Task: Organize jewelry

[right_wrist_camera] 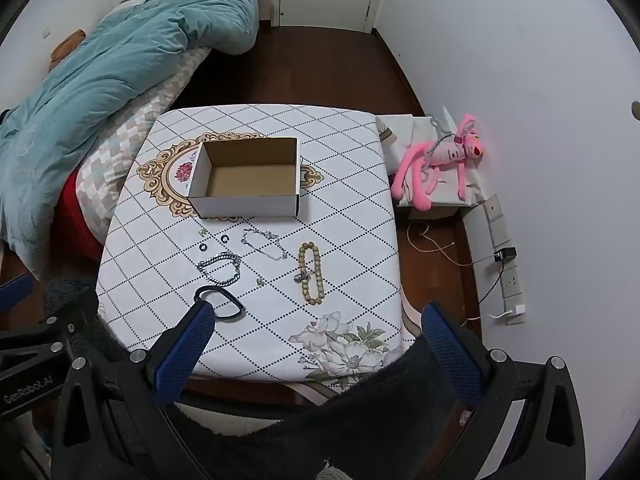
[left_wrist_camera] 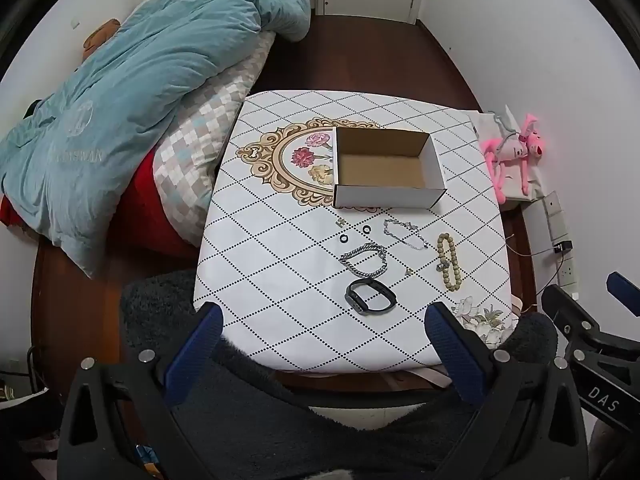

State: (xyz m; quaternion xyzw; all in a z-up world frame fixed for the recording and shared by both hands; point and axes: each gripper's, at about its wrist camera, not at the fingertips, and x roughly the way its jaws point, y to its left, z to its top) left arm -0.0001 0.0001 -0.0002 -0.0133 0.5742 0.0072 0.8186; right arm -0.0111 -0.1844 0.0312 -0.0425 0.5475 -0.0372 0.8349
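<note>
An open, empty cardboard box [left_wrist_camera: 386,166] [right_wrist_camera: 246,178] stands mid-table. In front of it lie the jewelry pieces: a black wristband [left_wrist_camera: 370,301] [right_wrist_camera: 224,306], a silver chain bracelet [left_wrist_camera: 365,260] [right_wrist_camera: 220,267], a thin silver bracelet [left_wrist_camera: 404,233] [right_wrist_camera: 264,243], a wooden bead bracelet [left_wrist_camera: 449,260] [right_wrist_camera: 311,274] with a ring on it, and two small black rings [left_wrist_camera: 354,234] [right_wrist_camera: 214,243]. My left gripper [left_wrist_camera: 324,320] is open, above the table's near edge. My right gripper [right_wrist_camera: 316,320] is open, its left finger beside the wristband. Both are empty.
The table [left_wrist_camera: 280,280] has a white diamond-patterned cloth. A bed with a blue duvet [left_wrist_camera: 132,100] is on the left. A pink plush toy [right_wrist_camera: 444,160] lies on a low box at the right, by wall sockets [right_wrist_camera: 508,276] and cables. Dark fuzzy fabric [right_wrist_camera: 360,408] is below the grippers.
</note>
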